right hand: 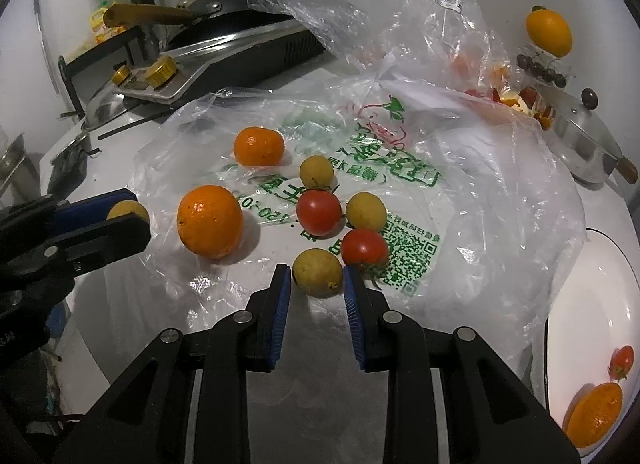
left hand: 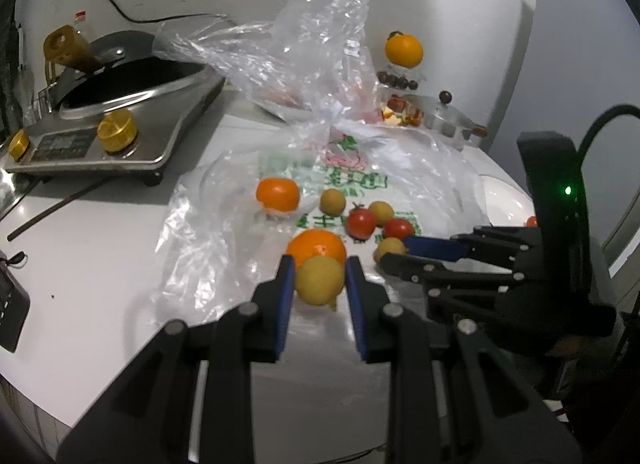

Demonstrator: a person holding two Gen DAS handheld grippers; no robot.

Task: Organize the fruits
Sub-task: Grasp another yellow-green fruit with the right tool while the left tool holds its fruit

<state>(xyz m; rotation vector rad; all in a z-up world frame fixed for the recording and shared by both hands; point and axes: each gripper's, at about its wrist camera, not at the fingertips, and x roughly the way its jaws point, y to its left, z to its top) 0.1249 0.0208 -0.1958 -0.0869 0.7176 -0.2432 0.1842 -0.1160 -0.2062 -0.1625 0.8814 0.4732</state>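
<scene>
So far left on the white bench [right hand: 120, 324] there's a cooker [right hand: 224, 52] with brass knobs and a dark pan [right hand: 224, 10] sitting on it, wooden handle poking left. The left claw [left hand: 320, 278] is squeezed narrow on a small yellow fruit [left hand: 319, 280], blue pads pressing both sides; from the right wrist view you can see that fruit peeking out between the pads at the left edge. Just past it is a big orange [right hand: 210, 221] lying on a flattened clear bag [right hand: 400, 168] with green print. Further back on the bag sits a smaller orange [right hand: 259, 146], and right of that a loose cluster: a yellow fruit [right hand: 316, 171] at the back, a red tomato [right hand: 319, 212] in front of it, another yellow one [right hand: 366, 211] touching that tomato's right side, then a second tomato [right hand: 365, 247] nearer the camera. The right claw [right hand: 317, 288] is down at the front of that cluster, narrow too, with a yellow fruit [right hand: 318, 272] between its tips; the pads look right up against it, though I can't tell how hard it's gripped. Behind all this a second crumpled bag [right hand: 380, 4] stands up. Back right there's a lidded steel pot [right hand: 580, 140], some dark cherries [right hand: 540, 68] and a lone orange fruit [right hand: 549, 33] above them. Far right, a white plate [right hand: 592, 304] already has a tomato [right hand: 622, 360] and an orange [right hand: 596, 414] on it.
</scene>
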